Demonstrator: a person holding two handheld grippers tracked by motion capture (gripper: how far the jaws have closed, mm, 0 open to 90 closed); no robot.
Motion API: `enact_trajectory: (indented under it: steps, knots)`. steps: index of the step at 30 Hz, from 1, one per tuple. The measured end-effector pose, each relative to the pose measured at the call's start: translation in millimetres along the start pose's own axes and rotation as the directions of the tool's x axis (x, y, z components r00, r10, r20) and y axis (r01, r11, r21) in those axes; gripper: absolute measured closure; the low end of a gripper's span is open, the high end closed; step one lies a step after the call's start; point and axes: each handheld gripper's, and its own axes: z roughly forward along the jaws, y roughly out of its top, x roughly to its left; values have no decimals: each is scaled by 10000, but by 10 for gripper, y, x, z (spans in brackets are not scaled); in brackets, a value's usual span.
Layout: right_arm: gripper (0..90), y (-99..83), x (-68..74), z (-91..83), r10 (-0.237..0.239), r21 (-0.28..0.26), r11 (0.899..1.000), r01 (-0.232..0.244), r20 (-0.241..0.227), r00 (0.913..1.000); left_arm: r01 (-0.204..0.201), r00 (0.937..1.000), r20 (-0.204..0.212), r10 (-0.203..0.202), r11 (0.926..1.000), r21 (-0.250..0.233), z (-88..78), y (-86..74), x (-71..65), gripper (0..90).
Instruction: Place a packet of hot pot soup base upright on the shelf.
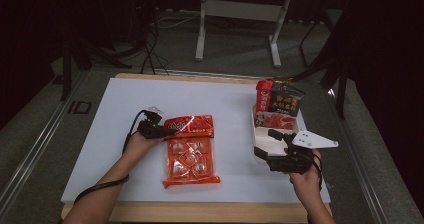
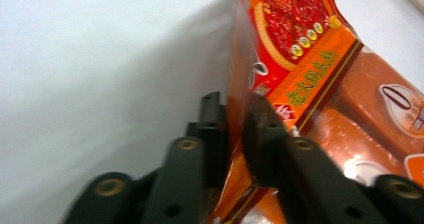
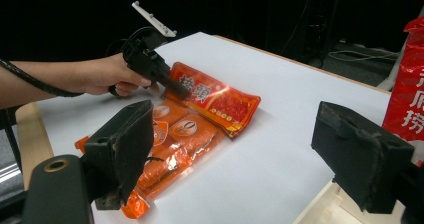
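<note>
My left tool point(image 1: 167, 129) is clamped on the left edge of the upper packet point(image 1: 192, 125), a red and orange one with printed characters. In the left gripper view its two black jaws pinch that thin edge point(image 2: 239, 134) between them, with the packet point(image 2: 295, 59) running up and away to the right over the white tabletop point(image 2: 100, 59). That packet lies overlapping the far end of a bigger clear orange pack point(image 1: 190, 159) of small sachets, which lies flat near the middle of the tabletop point(image 1: 125, 99), its length running toward me.

From the right gripper view I see my left hand point(image 3: 107, 74) holding the tool point(image 3: 170, 86) level, its tip on the packet point(image 3: 215, 99), the sachet pack point(image 3: 170, 149) just below it.

My right tool point(image 1: 277, 136) stands with its jaws wide apart, nothing between them, just at the near end of a white tray point(image 1: 260, 154) at the right side of the tabletop. Red and black bags point(image 1: 277, 104) stand upright at the tray's far end; one red bag point(image 3: 407, 84) shows at the right edge of the right gripper view
</note>
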Motion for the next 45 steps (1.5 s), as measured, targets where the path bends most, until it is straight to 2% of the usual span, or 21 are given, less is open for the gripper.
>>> enact_trajectory:
  steps: [1,3,5,11,14,16,19,21,24,26,31,33,34,36,39,40,42,44,45]
  knots:
    - [168,-1,1,4,26,-4,10000,-26,-33,10000,-134,9998,-148,134,9999,28,3,12,-28,876]
    - [168,0,3,10,-10,31,10000,10,-40,10000,-87,9998,-170,86,9999,-53,-2,29,-44,884]
    - [167,1,2,13,-41,54,10000,41,-83,10000,65,10000,-64,-66,9998,-185,-25,39,-43,888]
    - [141,6,4,21,-561,101,9984,561,53,9984,-124,9999,-106,118,9983,-574,-158,96,-114,892]
    - [141,6,4,28,-545,131,9984,546,-57,9985,-123,9999,-65,119,9978,-651,-186,108,-123,892]
    - [141,9,15,38,-427,178,9989,429,-97,9990,-486,9987,-168,472,9947,-910,-291,169,-218,892]
    - [141,9,20,51,159,323,9994,-157,-85,9998,-651,9978,-158,637,9912,-1155,-368,204,-277,892]
    - [132,8,24,61,307,354,9989,-300,-195,9993,-834,9965,-196,815,9884,-1268,-410,226,-326,893]
    - [109,24,56,63,95,153,9998,-93,-186,9998,-845,9964,-60,845,9854,-1479,-476,260,-380,893]
    - [105,43,78,64,-102,81,9999,103,-154,9998,-1031,9946,-80,1031,9828,-1532,-524,282,-424,893]
    - [107,93,92,83,-208,55,9998,208,-99,9997,-1321,9907,95,1360,9751,-1780,-652,327,-536,893]
    - [125,112,91,95,-203,65,9998,205,-231,9995,-1387,9896,132,1435,9732,-1837,-682,338,-569,894]
    - [126,118,94,102,-214,53,9998,216,-199,9996,-1488,9874,240,1567,9684,-2003,-725,351,-623,893]
    - [128,133,95,133,-217,117,9997,220,-273,9994,-1641,9841,319,1746,9634,-2122,-765,362,-674,893]
    - [168,152,102,171,-196,192,9996,202,-274,9994,-1695,9822,417,1830,9603,-2215,-800,365,-713,894]
    - [193,162,109,186,-214,247,9995,221,-269,9994,-1757,9800,513,1924,9569,-2314,-838,364,-756,894]
    - [192,171,115,200,-235,266,9994,242,-271,9994,-1808,9790,509,1976,9555,-2333,-854,362,-775,894]
    - [193,201,126,243,-301,226,9993,308,-291,9991,-1961,9740,626,2175,9491,-2463,-906,355,-831,894]
    - [193,201,126,243,-301,226,9993,308,-291,9991,-1961,9740,626,2175,9491,-2463,-906,355,-831,894]
